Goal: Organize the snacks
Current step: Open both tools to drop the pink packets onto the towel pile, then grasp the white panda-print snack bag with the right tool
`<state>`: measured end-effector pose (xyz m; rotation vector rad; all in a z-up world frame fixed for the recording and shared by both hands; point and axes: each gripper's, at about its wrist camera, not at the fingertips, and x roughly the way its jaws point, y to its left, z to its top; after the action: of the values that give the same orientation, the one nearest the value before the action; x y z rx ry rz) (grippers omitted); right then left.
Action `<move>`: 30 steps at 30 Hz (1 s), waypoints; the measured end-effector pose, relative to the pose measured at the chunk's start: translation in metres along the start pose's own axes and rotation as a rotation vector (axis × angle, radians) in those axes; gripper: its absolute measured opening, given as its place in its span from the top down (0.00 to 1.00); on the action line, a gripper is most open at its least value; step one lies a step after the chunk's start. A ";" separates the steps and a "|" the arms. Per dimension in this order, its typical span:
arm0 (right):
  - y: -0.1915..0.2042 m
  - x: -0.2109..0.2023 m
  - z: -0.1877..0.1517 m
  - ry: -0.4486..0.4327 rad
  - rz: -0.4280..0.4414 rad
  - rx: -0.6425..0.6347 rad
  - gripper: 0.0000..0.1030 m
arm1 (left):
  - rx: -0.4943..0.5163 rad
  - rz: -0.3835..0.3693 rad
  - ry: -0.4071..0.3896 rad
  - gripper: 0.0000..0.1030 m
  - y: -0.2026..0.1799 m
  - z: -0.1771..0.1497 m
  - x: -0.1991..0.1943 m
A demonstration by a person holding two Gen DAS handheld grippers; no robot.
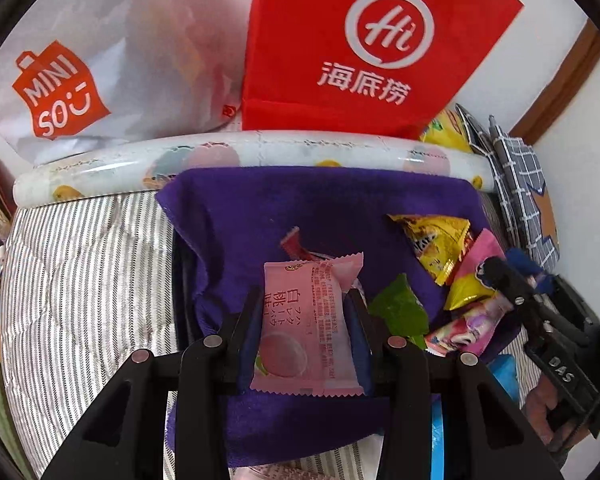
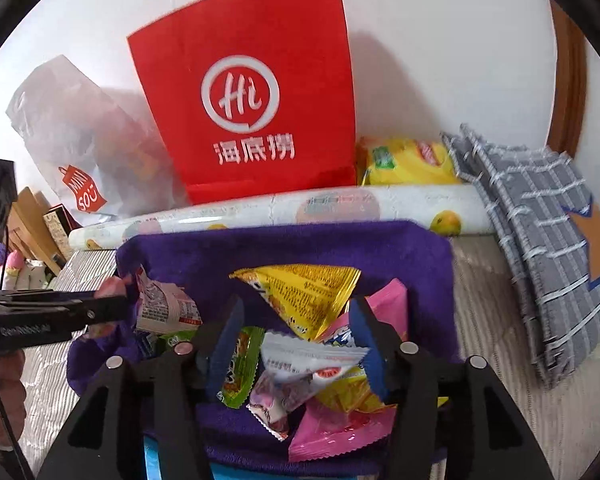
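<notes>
My left gripper (image 1: 305, 300) is shut on a pink peach snack packet (image 1: 306, 328) and holds it above a purple cloth (image 1: 320, 208). In the right wrist view the left gripper (image 2: 112, 308) comes in from the left with that packet (image 2: 164, 304). My right gripper (image 2: 296, 320) is open over a pile of snacks on the cloth (image 2: 284, 244): a white packet (image 2: 312, 360) lies between its fingers, with a green packet (image 2: 240, 368), a yellow packet (image 2: 304, 296) and pink packets (image 2: 332, 432) around it. The right gripper also shows at the right of the left wrist view (image 1: 500, 276).
A red paper bag (image 2: 252, 88) and a white Miniso bag (image 1: 60, 92) stand against the wall behind a rolled printed mat (image 1: 260, 152). A grey checked cloth (image 2: 540, 216) lies at the right. A yellow pack (image 2: 408, 160) sits behind the roll. Striped bedding (image 1: 80, 272) lies at the left.
</notes>
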<state>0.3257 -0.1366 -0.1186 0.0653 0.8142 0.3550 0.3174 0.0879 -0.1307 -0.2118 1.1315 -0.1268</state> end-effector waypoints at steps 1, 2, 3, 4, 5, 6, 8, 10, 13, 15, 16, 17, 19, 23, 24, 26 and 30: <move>0.002 -0.005 0.000 -0.012 -0.002 -0.007 0.41 | 0.005 -0.001 0.002 0.61 -0.002 0.000 0.000; 0.003 -0.009 0.001 -0.024 -0.001 -0.010 0.39 | 0.011 -0.002 0.004 0.61 -0.003 -0.001 0.000; 0.004 -0.016 0.000 -0.043 -0.005 -0.011 0.39 | 0.016 -0.003 0.006 0.61 -0.005 -0.001 0.000; 0.005 -0.020 0.000 -0.052 -0.011 -0.010 0.38 | 0.021 -0.003 0.010 0.61 -0.007 -0.001 0.001; 0.005 -0.024 -0.001 -0.059 -0.014 -0.008 0.37 | 0.025 -0.004 0.014 0.61 -0.008 -0.002 0.001; 0.005 -0.029 -0.002 -0.065 -0.015 -0.006 0.36 | 0.030 -0.005 0.018 0.61 -0.010 -0.002 0.002; 0.004 -0.039 -0.005 -0.080 -0.018 0.000 0.35 | 0.036 -0.003 0.022 0.61 -0.012 -0.003 0.002; 0.003 -0.048 -0.010 -0.089 -0.029 0.004 0.35 | 0.044 -0.002 0.026 0.60 -0.015 -0.003 0.001; 0.004 -0.063 -0.018 -0.096 -0.050 -0.008 0.35 | 0.050 -0.028 0.021 0.45 -0.019 -0.004 -0.003; 0.004 -0.072 -0.024 -0.107 -0.066 -0.016 0.30 | 0.053 -0.030 0.004 0.41 -0.023 -0.004 -0.009; 0.004 -0.076 -0.027 -0.110 -0.074 -0.019 0.29 | 0.057 -0.031 -0.007 0.40 -0.026 -0.004 -0.013; 0.005 -0.080 -0.029 -0.114 -0.083 -0.021 0.27 | 0.061 -0.030 -0.014 0.38 -0.028 -0.005 -0.018; 0.004 -0.088 -0.035 -0.117 -0.098 -0.019 0.27 | 0.069 -0.031 -0.028 0.35 -0.032 -0.005 -0.026; 0.001 -0.103 -0.045 -0.110 -0.103 0.009 0.27 | 0.091 0.000 -0.062 0.30 -0.041 -0.012 -0.046; 0.000 -0.109 -0.049 -0.117 -0.117 0.018 0.27 | 0.095 0.007 -0.066 0.30 -0.043 -0.014 -0.051; 0.001 -0.117 -0.054 -0.129 -0.132 0.024 0.27 | 0.093 0.024 -0.071 0.29 -0.047 -0.017 -0.061; 0.005 -0.131 -0.069 -0.107 -0.143 0.024 0.27 | 0.084 0.011 -0.133 0.21 -0.046 -0.032 -0.084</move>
<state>0.1919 -0.1816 -0.0732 0.0476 0.7131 0.2049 0.2532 0.0576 -0.0586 -0.1373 0.9925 -0.1482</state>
